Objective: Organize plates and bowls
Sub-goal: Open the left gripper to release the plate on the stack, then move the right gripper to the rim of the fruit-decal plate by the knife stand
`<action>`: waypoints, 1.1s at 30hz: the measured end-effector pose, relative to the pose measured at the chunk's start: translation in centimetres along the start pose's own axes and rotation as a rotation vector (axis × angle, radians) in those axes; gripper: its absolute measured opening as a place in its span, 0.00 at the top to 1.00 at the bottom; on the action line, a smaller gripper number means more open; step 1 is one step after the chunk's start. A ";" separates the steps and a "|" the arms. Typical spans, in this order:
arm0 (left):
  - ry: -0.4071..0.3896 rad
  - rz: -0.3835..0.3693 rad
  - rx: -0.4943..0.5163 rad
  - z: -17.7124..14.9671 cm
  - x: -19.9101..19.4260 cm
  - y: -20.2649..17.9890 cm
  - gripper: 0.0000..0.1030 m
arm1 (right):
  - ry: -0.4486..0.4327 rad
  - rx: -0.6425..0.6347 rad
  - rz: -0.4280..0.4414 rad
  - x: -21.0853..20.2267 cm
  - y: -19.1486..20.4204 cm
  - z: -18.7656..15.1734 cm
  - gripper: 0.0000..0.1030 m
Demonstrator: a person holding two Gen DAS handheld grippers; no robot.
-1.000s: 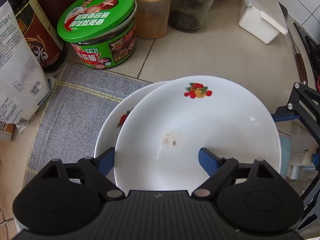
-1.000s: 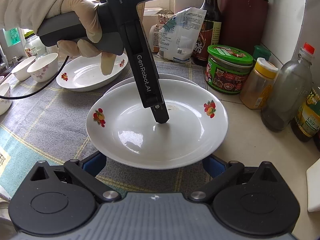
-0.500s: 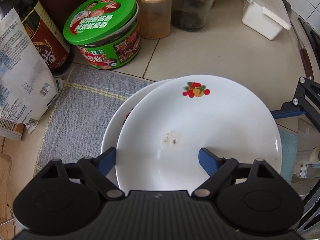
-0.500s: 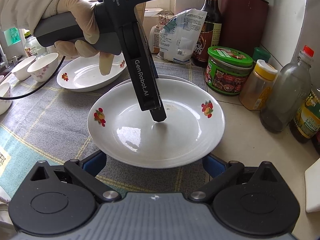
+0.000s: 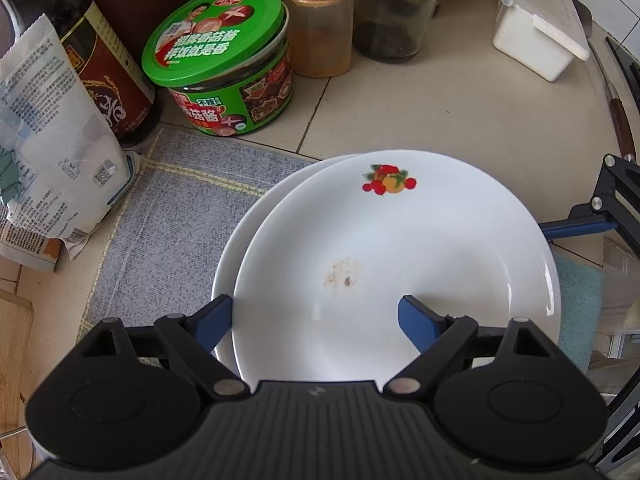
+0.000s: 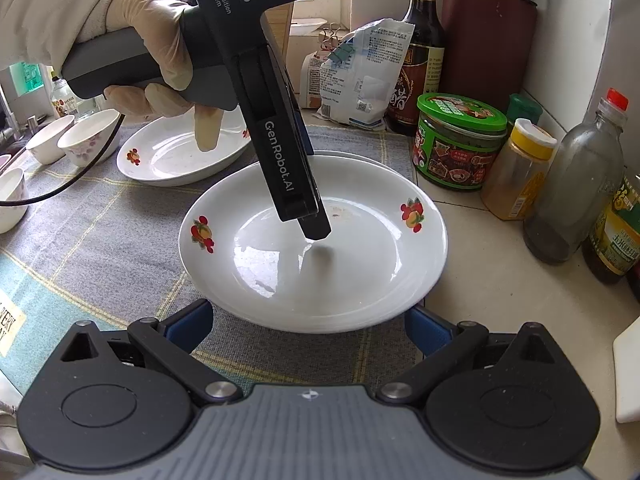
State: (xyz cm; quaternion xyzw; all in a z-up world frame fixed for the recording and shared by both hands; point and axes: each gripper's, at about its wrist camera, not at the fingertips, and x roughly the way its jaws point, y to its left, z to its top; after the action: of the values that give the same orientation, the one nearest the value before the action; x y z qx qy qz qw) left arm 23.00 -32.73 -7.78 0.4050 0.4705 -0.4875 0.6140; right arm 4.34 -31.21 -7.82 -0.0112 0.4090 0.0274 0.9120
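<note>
Straddling the near rim of the top plate (image 5: 400, 248), your left gripper (image 5: 316, 316) has its blue jaws spread wide, one finger outside the rim, one above the plate's inside, gripping nothing. That plate sits slightly offset on a second plate (image 5: 256, 232), both on the grey cloth (image 5: 168, 216). Your right gripper (image 6: 308, 324) also stands open and empty, its fingers either side of the plate's near edge. Farther left lie a third plate (image 6: 176, 160) and small bowls (image 6: 80, 140). A green-lidded jar (image 5: 224, 64) stands beyond.

jars (image 5: 224, 64) crowd behind the plates (image 5: 396, 264); bare counter (image 5: 452, 112) right.
</note>
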 end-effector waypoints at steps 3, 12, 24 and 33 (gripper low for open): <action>-0.005 0.005 -0.008 -0.1 -0.2 0.1 0.12 | -0.003 -0.003 0.002 -0.1 0.0 -0.1 0.00; -0.017 0.057 -0.027 -0.3 -0.5 -0.1 0.10 | -0.014 -0.020 -0.008 -0.9 0.5 -0.4 0.00; -0.239 0.109 -0.178 -3.1 -6.0 -0.2 0.10 | -0.057 -0.025 -0.027 -2.1 0.6 -0.4 0.00; -0.401 0.245 -0.346 -8.9 -11.8 -2.4 0.07 | -0.110 -0.050 0.002 -2.2 1.1 0.5 0.00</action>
State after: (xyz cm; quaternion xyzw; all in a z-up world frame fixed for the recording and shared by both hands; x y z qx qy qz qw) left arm 18.01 -22.12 1.53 0.2439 0.3635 -0.3924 0.8089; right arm 3.15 -30.14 -5.86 -0.0320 0.3575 0.0391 0.9325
